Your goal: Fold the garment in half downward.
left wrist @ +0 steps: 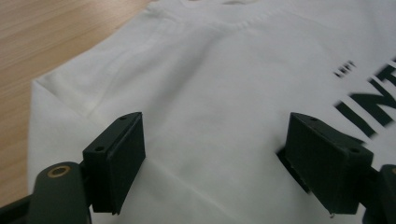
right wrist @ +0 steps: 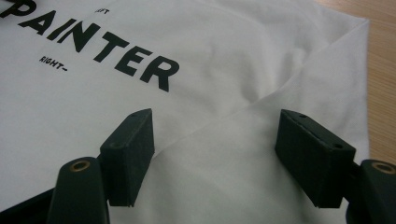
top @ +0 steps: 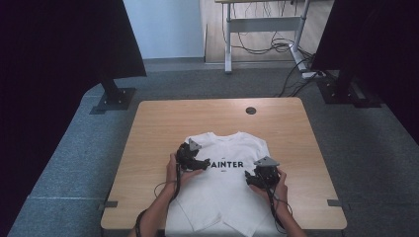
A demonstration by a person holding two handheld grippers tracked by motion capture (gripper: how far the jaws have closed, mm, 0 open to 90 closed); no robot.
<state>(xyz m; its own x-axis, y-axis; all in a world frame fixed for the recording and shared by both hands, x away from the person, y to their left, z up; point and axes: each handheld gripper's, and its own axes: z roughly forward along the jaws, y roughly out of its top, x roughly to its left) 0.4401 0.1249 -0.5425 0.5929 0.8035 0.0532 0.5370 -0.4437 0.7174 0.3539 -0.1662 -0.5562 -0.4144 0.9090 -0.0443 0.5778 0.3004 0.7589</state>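
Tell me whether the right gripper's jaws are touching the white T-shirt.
Cannot tell. In the right gripper view the right gripper has its jaws wide open just over the white T-shirt, but no view shows contact or a gap plainly.

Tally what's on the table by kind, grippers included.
White T-shirt printed PAINTER, sleeves folded in, lying flat: 1
Black two-jaw grippers, left gripper and right gripper, both over the shirt with jaws apart and nothing between them: 2
Wooden table itself, with one round cable hole: 1
Total: 4
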